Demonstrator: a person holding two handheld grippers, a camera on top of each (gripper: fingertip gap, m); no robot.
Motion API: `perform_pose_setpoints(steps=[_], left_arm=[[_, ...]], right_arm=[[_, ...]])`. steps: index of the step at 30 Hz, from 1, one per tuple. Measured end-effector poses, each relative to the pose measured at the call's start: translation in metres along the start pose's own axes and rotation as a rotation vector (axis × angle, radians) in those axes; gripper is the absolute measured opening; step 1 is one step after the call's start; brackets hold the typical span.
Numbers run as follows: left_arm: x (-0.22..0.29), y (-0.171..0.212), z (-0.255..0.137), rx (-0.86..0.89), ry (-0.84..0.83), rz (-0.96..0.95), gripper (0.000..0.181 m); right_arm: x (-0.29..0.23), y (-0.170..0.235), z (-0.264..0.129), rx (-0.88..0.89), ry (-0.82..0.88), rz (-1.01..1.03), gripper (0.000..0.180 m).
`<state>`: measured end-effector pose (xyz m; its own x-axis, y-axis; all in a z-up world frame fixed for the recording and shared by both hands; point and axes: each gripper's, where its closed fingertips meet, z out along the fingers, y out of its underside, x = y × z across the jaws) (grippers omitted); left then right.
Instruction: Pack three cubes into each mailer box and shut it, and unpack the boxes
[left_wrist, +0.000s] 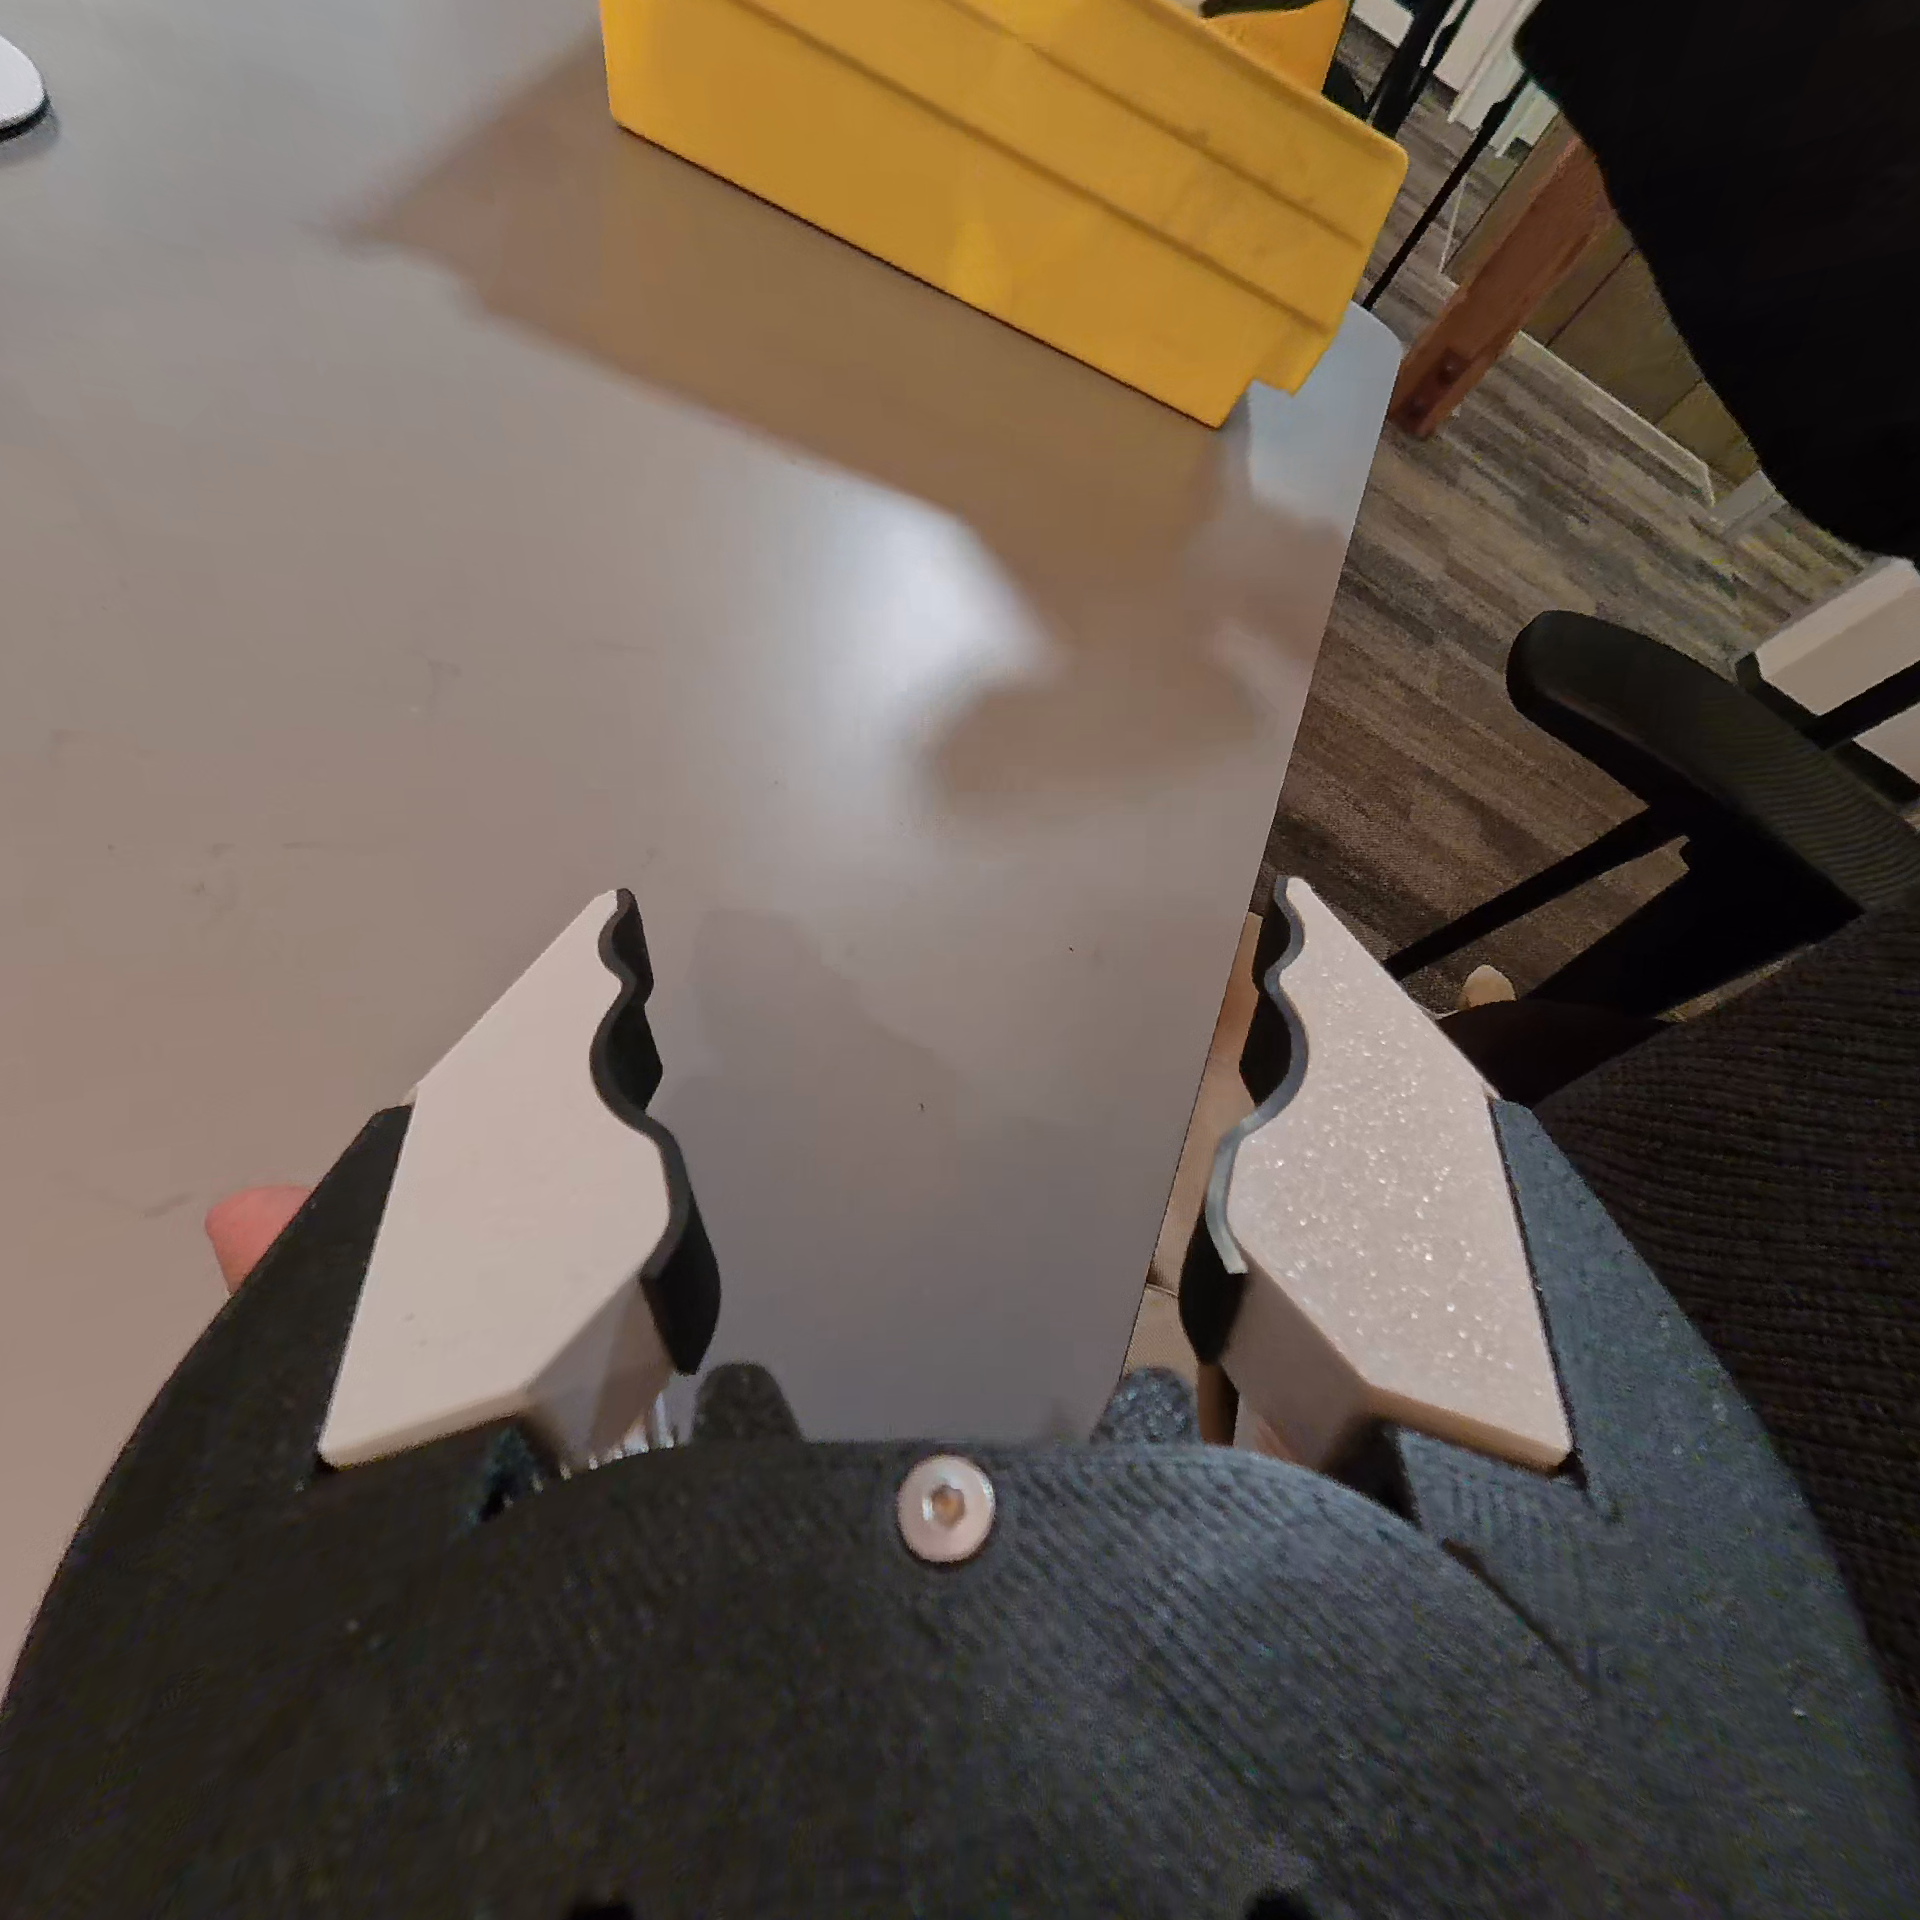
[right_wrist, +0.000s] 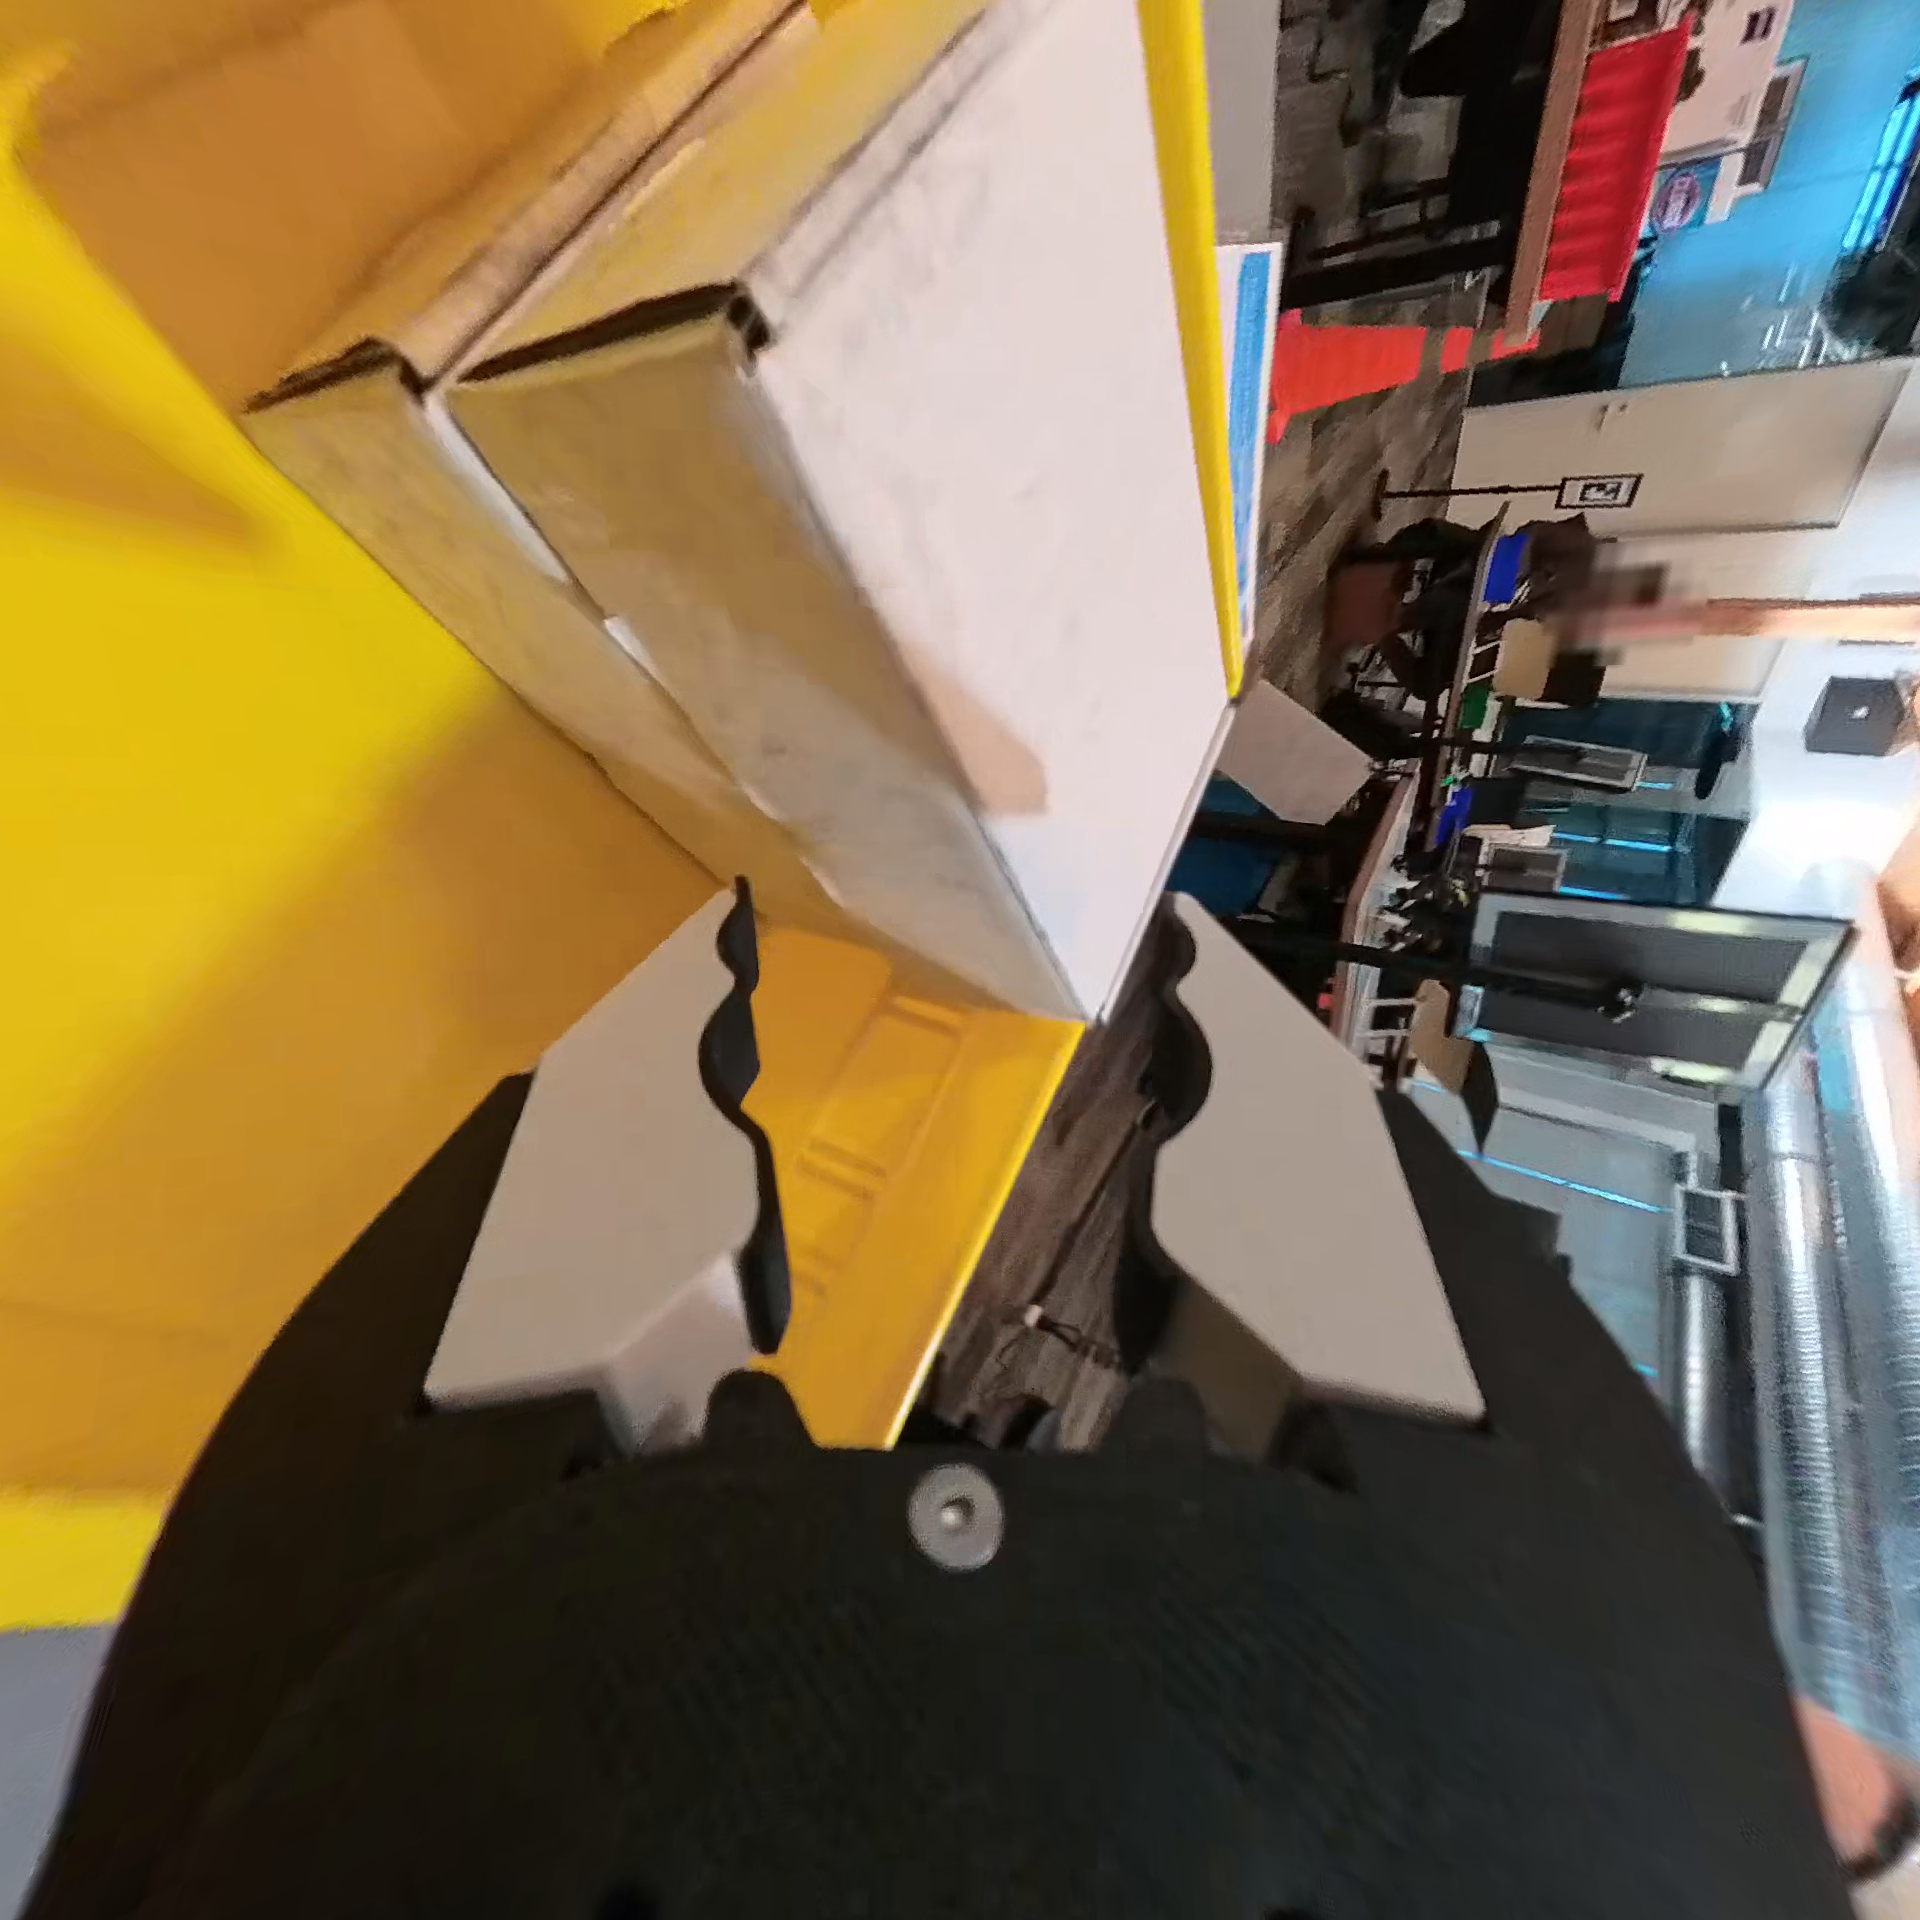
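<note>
While both spread empty, left gripper (left_wrist: 951, 997) over table (left_wrist: 416, 623), right gripper (right_wrist: 961, 987) at mailer box (right_wrist: 935, 499).

I see a smooth grey table (left_wrist: 520, 623) filling most of the left wrist view, its surface glossy with soft pale reflections. A yellow plastic bin (left_wrist: 1039, 177) stands directly on the table at its far right corner, and I take that bin as my landmark. The bin's ribbed outer wall faces me, and its near corner sits close to the table's rounded right edge. Far to the left of the bin, at the frame's upper left edge, part of a white rounded object (left_wrist: 16, 88) rests on the table; I cannot tell what it is. To the right of the bin, the table ends.
</note>
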<state>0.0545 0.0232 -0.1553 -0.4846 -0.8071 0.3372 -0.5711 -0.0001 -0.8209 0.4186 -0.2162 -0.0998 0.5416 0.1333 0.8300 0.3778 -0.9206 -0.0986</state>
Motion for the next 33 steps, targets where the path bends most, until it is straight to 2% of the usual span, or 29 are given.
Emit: perform_pose_setpoints(steps=[2,4,5,9,11,15,19,23,28,33], left_arm=[[0.0,-0.001,0.0,0.005,0.005,-0.005,0.115],[0.0,-0.001,0.0,0.005,0.008,-0.006,0.115],[0.001,0.0,0.0,0.003,0.009,-0.005,0.115],[0.002,0.0,0.003,-0.004,0.014,0.002,0.115],[0.003,0.0,0.004,-0.007,0.015,0.006,0.115],[0.005,-0.001,0.005,-0.009,0.008,0.019,0.114],[0.004,-0.002,0.002,0.0,-0.004,0.028,0.114],[0.001,0.0,-0.002,0.002,-0.01,0.018,0.113],[-0.001,0.001,-0.004,0.007,-0.011,0.005,0.112],[0.001,0.003,-0.001,-0.005,0.001,0.009,0.112]], right_arm=[[0.001,0.002,-0.011,0.012,0.01,0.058,0.074],[-0.003,-0.002,-0.022,0.058,-0.017,0.138,0.053],[-0.01,-0.008,-0.027,0.098,-0.069,0.182,0.04],[-0.04,-0.044,-0.043,0.221,-0.289,0.277,0.015],[-0.038,-0.059,-0.04,0.241,-0.277,0.28,0.019],[-0.036,-0.071,-0.021,0.202,-0.246,0.245,0.016],[-0.041,-0.071,-0.019,0.18,-0.267,0.259,0.02],[-0.049,-0.061,-0.036,0.182,-0.287,0.317,0.026],[-0.077,-0.063,-0.079,0.294,-0.473,0.592,0.047],[-0.087,-0.041,-0.104,0.303,-0.49,0.753,0.053]])
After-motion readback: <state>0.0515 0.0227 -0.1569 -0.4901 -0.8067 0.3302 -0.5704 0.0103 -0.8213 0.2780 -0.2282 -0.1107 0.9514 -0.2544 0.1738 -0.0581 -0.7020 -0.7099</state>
